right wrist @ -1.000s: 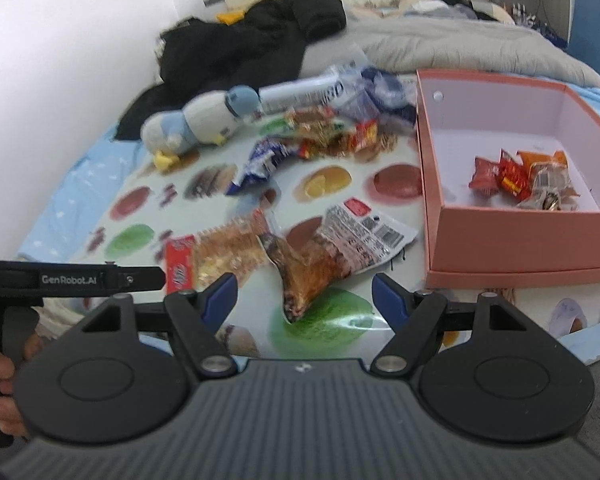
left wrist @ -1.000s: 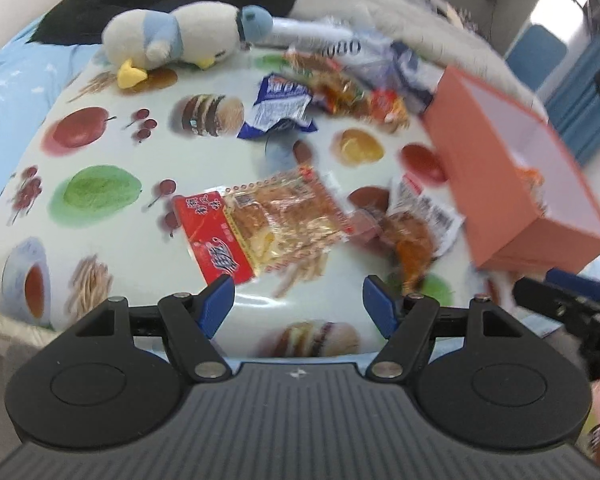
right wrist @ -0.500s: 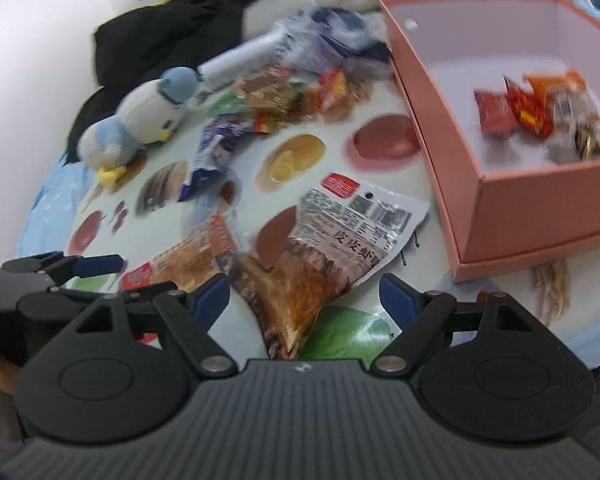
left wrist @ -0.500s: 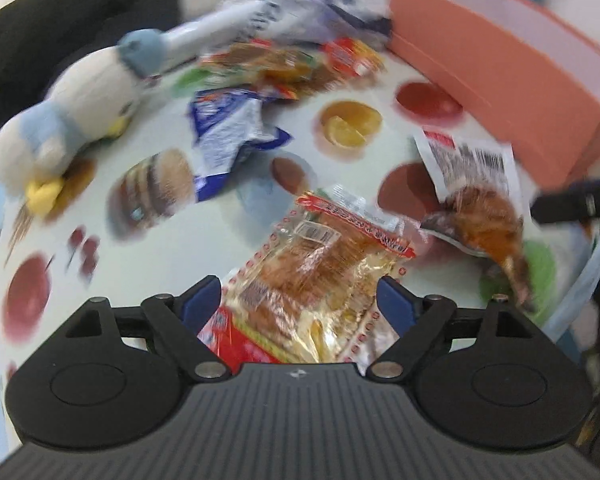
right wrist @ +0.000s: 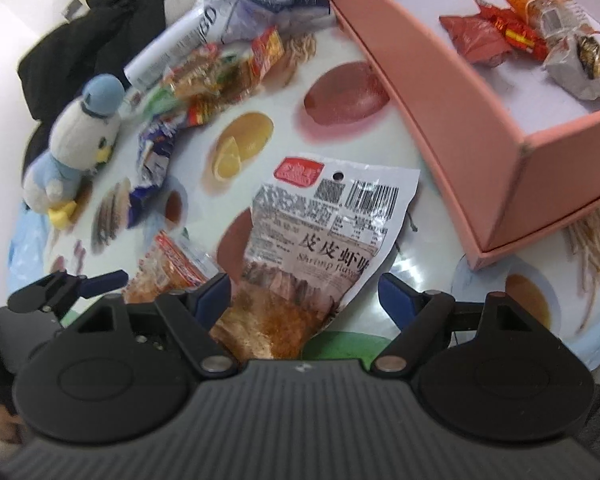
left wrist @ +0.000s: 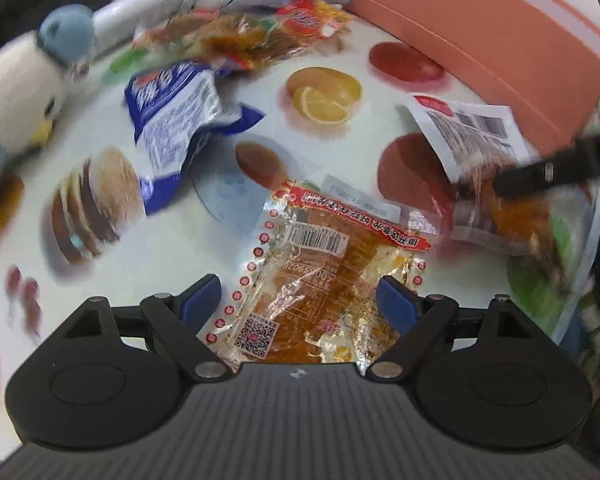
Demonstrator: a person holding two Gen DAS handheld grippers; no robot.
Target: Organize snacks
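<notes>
A clear packet of orange snack with a red top strip lies on the food-print cloth, between the fingers of my left gripper. That gripper is open and its pads stand clear of the packet. A white shrimp-flavour packet lies between the fingers of my right gripper, which is open too. The left pad is close to the packet's edge and the right pad is well clear. The pink box on the right holds several small wrapped snacks.
A blue and white packet lies further back. Several loose snacks are heaped behind it. A plush penguin lies at the left. Dark clothing and bedding sit beyond the cloth. The other gripper's finger reaches in from the right.
Both grippers have come down and closer to the cloth and rolled. Each now straddles a packet that lay ahead of it before. The jaws stand a little wider.
</notes>
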